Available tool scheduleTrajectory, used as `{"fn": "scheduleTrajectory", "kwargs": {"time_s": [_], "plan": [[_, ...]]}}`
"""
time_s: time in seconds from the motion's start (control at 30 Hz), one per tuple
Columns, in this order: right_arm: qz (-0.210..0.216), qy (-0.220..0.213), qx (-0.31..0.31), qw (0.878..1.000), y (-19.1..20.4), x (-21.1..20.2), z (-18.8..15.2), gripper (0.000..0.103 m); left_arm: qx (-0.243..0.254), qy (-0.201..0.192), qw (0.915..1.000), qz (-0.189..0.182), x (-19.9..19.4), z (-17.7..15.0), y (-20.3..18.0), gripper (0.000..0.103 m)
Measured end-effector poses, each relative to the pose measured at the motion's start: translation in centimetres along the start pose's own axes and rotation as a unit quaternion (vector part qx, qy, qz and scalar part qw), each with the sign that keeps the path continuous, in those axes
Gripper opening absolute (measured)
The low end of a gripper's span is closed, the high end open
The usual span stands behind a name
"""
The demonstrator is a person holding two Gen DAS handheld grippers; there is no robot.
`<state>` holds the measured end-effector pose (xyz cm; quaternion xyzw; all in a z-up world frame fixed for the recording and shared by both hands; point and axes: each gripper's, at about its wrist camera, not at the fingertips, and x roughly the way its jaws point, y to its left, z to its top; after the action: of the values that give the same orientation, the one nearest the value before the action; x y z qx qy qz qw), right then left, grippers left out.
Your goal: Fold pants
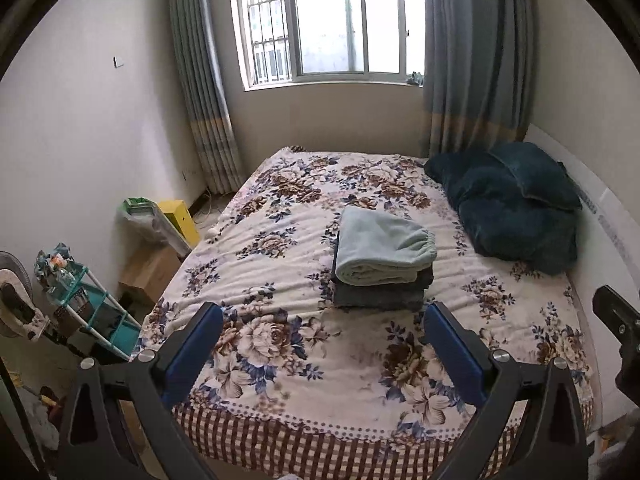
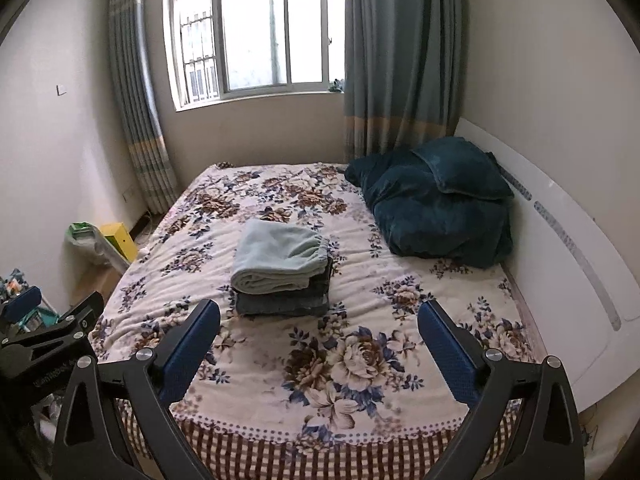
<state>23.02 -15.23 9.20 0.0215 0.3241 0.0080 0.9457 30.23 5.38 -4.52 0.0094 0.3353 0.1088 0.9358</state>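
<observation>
Folded pale green pants [image 1: 380, 248] lie on top of folded dark grey garments [image 1: 378, 296] in a neat stack in the middle of the floral bed [image 1: 280, 360]. The stack also shows in the right wrist view [image 2: 276, 258]. My left gripper [image 1: 324, 320] is open and empty, held above the bed's near edge, short of the stack. My right gripper [image 2: 318, 316] is open and empty, also near the bed's foot, right of the left gripper [image 2: 48, 328].
A dark teal quilt and pillow [image 1: 516, 204] lie at the bed's far right by the white headboard [image 2: 568, 264]. Left of the bed stand a teal rack [image 1: 92, 316], a cardboard box [image 1: 150, 272], a yellow box [image 1: 180, 216] and a fan [image 1: 16, 304]. A curtained window [image 1: 332, 20] is behind.
</observation>
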Motion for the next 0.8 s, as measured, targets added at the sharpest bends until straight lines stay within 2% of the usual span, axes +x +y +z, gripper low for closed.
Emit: {"fn": "scheduleTrajectory", "kwargs": {"time_s": [0.3, 0.8], "plan": [[-0.014, 0.031, 0.004, 0.999, 0.3, 6.3, 1.0, 0.101, 0.015, 0.011, 0.9998, 0.010, 3.5, 1.5, -1.1, 0.103], [-0.014, 0.043, 0.003, 0.999, 1.0, 9.6, 0.7, 0.101, 0.013, 0.015, 0.9998, -0.010, 5.6, 2.2, -1.0, 0.103]]}}
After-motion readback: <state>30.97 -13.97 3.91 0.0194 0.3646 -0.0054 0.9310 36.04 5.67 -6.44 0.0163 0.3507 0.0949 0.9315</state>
